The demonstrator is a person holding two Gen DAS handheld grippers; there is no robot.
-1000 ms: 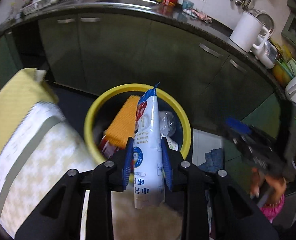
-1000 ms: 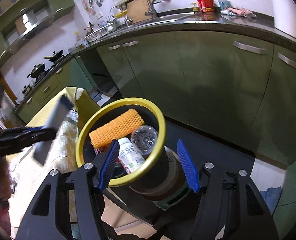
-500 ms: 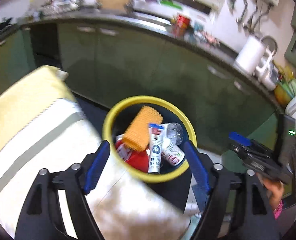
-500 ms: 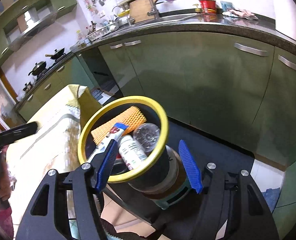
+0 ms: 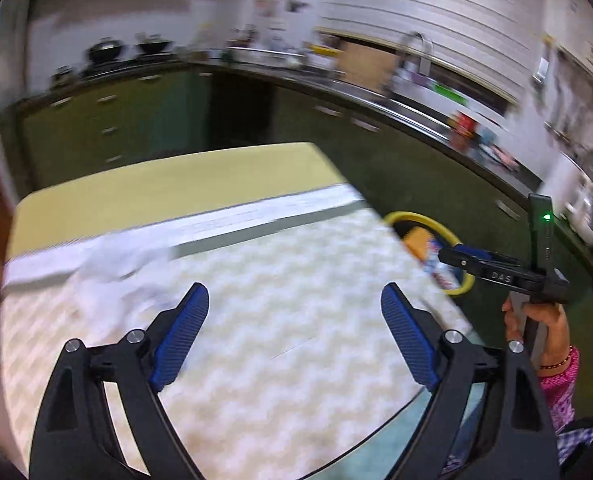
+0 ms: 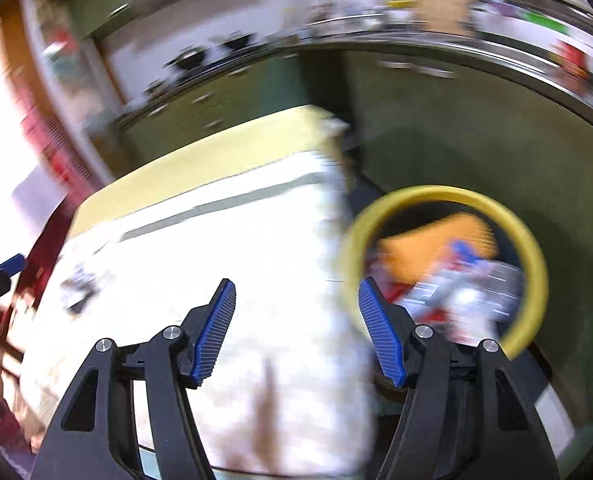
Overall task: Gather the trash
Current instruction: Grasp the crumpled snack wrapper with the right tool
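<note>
The yellow-rimmed trash bin [image 6: 532,256] stands beside the table and holds an orange foam net [image 6: 424,248], a white-and-blue tube [image 6: 466,256] and other blurred trash. It shows small in the left wrist view [image 5: 462,240]. My left gripper [image 5: 294,332] is open and empty over the tablecloth [image 5: 280,280]. A blurred white crumpled item [image 5: 116,264] lies on the cloth ahead to its left. My right gripper [image 6: 296,326] is open and empty over the table's edge next to the bin. It also shows in the left wrist view [image 5: 496,270].
Green kitchen cabinets [image 5: 416,168] and a dark counter with a sink and clutter run behind. A small dark blurred item [image 6: 80,296] lies on the cloth at left. Both views are motion-blurred.
My left gripper opened and dropped the white-and-blue tube into the bin, then swung left and back over the table. My right gripper swung left from the bin toward the table.
</note>
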